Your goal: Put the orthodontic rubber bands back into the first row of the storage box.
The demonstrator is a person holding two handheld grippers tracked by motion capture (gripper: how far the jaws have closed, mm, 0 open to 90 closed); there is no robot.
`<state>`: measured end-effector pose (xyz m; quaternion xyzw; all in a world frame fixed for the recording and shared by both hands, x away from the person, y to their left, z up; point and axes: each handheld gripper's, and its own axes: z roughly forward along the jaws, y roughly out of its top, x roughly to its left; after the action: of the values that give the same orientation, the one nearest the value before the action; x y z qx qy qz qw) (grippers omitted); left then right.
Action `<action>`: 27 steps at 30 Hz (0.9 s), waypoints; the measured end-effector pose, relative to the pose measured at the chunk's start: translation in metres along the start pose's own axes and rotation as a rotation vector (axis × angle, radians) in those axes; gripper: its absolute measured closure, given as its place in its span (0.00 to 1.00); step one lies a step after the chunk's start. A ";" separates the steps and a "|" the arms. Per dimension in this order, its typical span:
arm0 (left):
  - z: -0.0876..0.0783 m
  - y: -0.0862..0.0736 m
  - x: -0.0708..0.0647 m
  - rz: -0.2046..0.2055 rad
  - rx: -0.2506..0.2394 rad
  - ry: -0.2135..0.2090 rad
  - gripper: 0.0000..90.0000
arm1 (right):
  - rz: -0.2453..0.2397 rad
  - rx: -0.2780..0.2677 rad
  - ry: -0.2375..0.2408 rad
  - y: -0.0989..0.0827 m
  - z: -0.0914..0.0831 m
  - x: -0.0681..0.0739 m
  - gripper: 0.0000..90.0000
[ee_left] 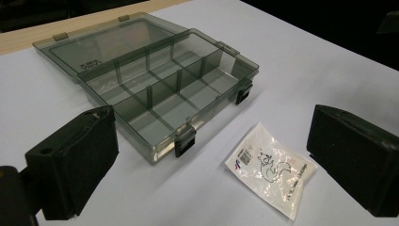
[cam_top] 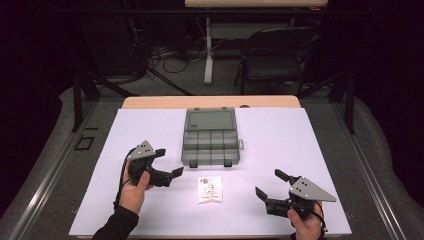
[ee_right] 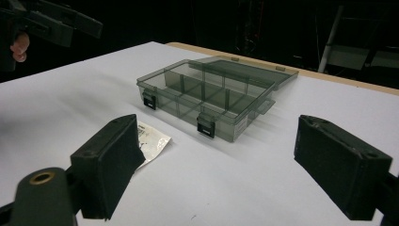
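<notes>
A smoky clear compartment box (cam_top: 211, 141) (ee_left: 160, 89) (ee_right: 211, 96) lies open at the table's middle, its lid folded back flat and its compartments empty. In front of it lies a small white printed packet (cam_top: 209, 189) (ee_left: 269, 167) (ee_right: 150, 140). My left gripper (cam_top: 169, 162) (ee_left: 211, 165) is held open to the left of the packet, nothing between its jaws. My right gripper (cam_top: 271, 183) (ee_right: 219, 165) hovers open at the front right, also holding nothing, facing the box and packet.
A white sheet (cam_top: 150, 125) covers the wooden table (cam_top: 150, 102). Beyond the far edge stand a dark folding chair (cam_top: 277, 60), a table leg (cam_top: 208, 50) and cables on the floor. Tripod legs (cam_top: 77, 100) stand at both sides.
</notes>
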<state>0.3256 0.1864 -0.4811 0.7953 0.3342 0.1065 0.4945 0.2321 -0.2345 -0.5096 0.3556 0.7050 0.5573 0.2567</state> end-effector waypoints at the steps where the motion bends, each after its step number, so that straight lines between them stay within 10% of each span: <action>1: 0.001 0.002 0.000 -0.003 0.001 0.002 0.03 | 0.000 0.000 0.000 0.000 0.000 0.000 0.16; 12: 0.009 0.013 0.005 -0.063 0.002 -0.011 0.02 | 0.003 0.001 -0.002 0.000 0.001 0.000 0.16; 27: 0.047 0.010 -0.012 0.020 0.145 0.000 0.10 | 0.000 0.007 0.001 0.000 0.001 -0.001 0.16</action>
<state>0.3443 0.1417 -0.4936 0.8323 0.3331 0.0871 0.4345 0.2328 -0.2347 -0.5102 0.3562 0.7072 0.5550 0.2548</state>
